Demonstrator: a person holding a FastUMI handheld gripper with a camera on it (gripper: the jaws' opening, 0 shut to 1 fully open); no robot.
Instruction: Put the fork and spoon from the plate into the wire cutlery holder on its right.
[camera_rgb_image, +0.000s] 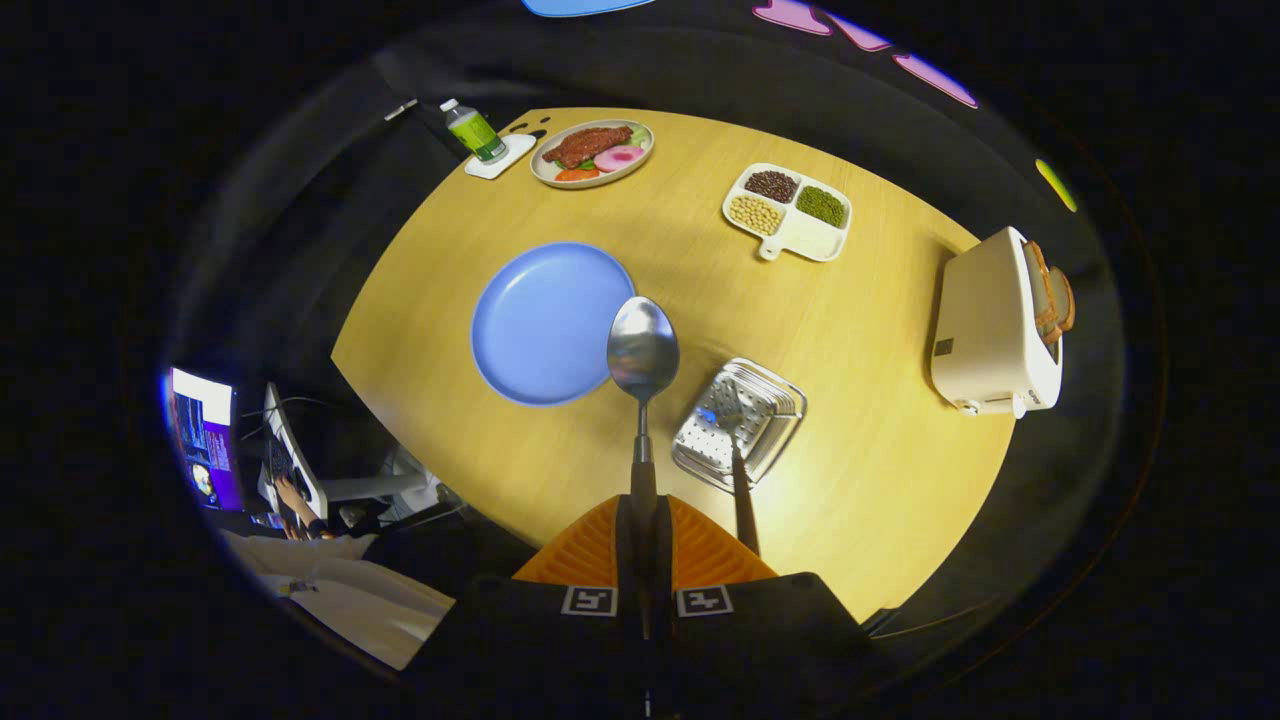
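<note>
Claw (642, 535): clenched on the spoon (642, 350) handle.
Spoon: bowl overlapping the plate (540, 320) edge.
Fork (740, 470): standing in holder (738, 422), right of plate.

- The wooden table (880, 420) is bright and warm yellow, lit from above.
- All around the table it is very dark.
- The spoon (642, 348) bowl shines with soft glare and looks sharp.
- The wire cutlery holder (738, 422) gleams with small bright spots.
- A screen (205, 437) glows blue and purple at the lower left and looks smeared.
- Straight lines bend near the edges, so the table looks round.
- The toaster (992, 330) throws a small shadow beside it.
- The gripper (645, 560), its fingers pinched on the spoon handle, looks a bit soft up close.
</note>
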